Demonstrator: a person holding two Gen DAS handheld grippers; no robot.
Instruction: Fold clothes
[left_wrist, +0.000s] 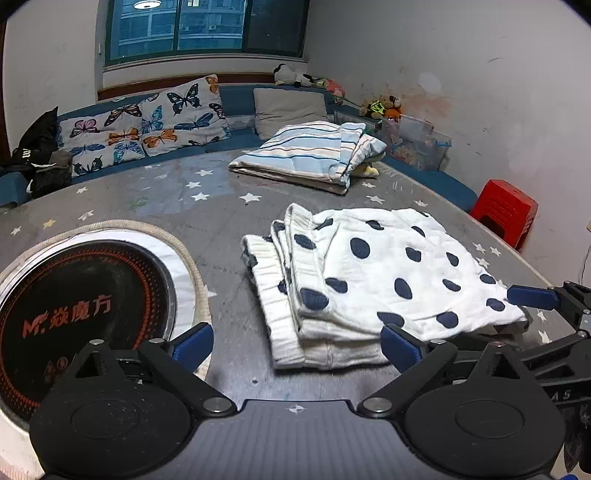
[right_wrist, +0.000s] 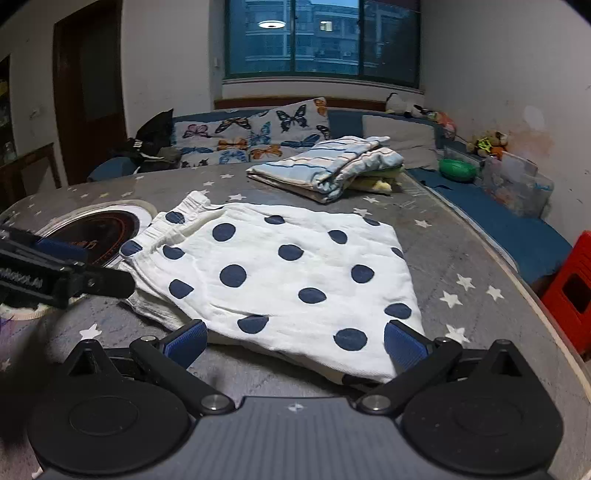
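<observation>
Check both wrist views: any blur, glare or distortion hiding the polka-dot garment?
Left wrist view: polka-dot garment sharp, strong fisheye bending at the table edge, ceiling lamp reflected in the window. Right wrist view: garment sharp, dark corner vignetting, no glare on it.

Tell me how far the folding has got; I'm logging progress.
Done: the polka-dot garment lies folded flat on the star-print table, and a striped folded pile sits behind it. In hand: nothing; left claw and right claw are both open. Left: no unfolded clothes are visible on the table.
</observation>
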